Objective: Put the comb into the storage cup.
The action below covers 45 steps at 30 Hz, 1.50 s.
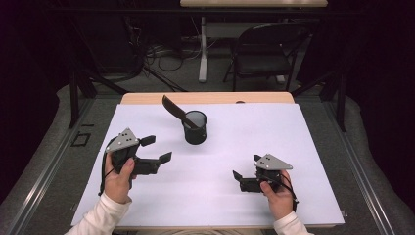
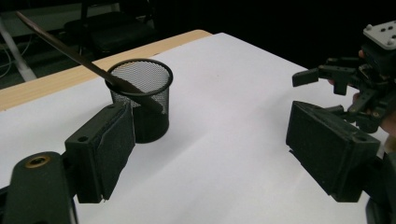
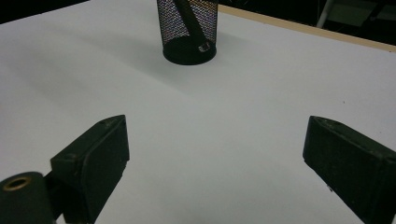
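High view: a black mesh cup [image 1: 195, 127] is seen standing upright on the white sheet [image 1: 274, 147] that covers the table, toward its far middle. A dark flat tool [image 1: 177, 112] is propped inside the cup, its upper end leaning out over the rim to the left. The left gripper [image 1: 155, 149] is held near the cup, to its lower left, with its jaws spread and nothing between them. The right gripper [image 1: 246, 172] is kept well apart, nearer the person's edge, its jaws also parted and empty.

Left gripper view: the cup [image 2: 141, 100] is shown just beyond the left jaw, partly covered by it, while the tool [image 2: 70, 53] slants up and out to the left. The jaws are spread wide over bare sheet. The right gripper [image 2: 322, 77] is seen farther off at the right.

Right gripper view: the cup [image 3: 188, 32] is placed at the top centre, the tool [image 3: 189, 21] visible through the mesh. Both jaws are set wide apart, with nothing gripped.
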Each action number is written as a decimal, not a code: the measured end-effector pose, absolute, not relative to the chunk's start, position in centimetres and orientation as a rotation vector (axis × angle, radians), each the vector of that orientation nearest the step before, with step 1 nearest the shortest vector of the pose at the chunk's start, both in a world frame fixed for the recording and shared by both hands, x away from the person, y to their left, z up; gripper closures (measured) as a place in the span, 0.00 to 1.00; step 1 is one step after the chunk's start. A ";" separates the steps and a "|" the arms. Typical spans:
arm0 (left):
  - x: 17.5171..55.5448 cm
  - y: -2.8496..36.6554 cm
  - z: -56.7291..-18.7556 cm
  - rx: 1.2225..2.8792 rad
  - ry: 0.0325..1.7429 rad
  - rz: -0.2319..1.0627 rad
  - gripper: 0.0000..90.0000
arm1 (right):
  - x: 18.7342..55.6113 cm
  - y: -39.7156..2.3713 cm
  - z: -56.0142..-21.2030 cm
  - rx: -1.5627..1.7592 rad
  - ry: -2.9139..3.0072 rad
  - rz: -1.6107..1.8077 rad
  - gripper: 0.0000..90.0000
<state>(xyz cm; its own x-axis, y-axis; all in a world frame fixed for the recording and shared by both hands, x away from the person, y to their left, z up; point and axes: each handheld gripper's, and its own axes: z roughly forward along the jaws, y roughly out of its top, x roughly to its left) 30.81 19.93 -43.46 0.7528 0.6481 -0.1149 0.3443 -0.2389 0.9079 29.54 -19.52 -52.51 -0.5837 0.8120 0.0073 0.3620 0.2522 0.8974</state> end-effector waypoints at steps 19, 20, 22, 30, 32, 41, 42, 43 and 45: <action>28.3 21.6 -48.5 1.851 0.771 0.323 0.18 | 29.5 -19.6 -52.5 1.065 2.065 1.293 0.08; 28.2 21.7 -48.8 1.848 0.772 0.316 0.18 | 29.5 -19.5 -52.5 1.067 2.066 1.293 0.08; 28.1 21.8 -49.3 1.849 0.778 0.316 0.18 | 29.5 -19.5 -52.5 1.068 2.067 1.291 0.08; 27.8 22.8 -50.7 1.843 0.790 0.330 0.18 | 29.5 -19.6 -52.5 1.067 2.066 1.294 0.08; 27.9 23.0 -50.9 1.837 0.800 0.331 0.18 | 29.5 -19.6 -52.6 1.067 2.066 1.295 0.08; 28.4 24.0 -51.8 1.807 0.822 0.352 0.18 | 29.5 -19.6 -52.6 1.065 2.070 1.291 0.08; 28.4 24.1 -51.8 1.804 0.826 0.354 0.18 | 29.5 -19.6 -52.6 1.065 2.070 1.290 0.08; 28.5 24.2 -51.9 1.799 0.828 0.353 0.18 | 29.5 -19.6 -52.6 1.065 2.073 1.290 0.08; 28.6 24.4 -52.0 1.796 0.840 0.360 0.18 | 29.5 -19.7 -52.7 1.063 2.073 1.290 0.08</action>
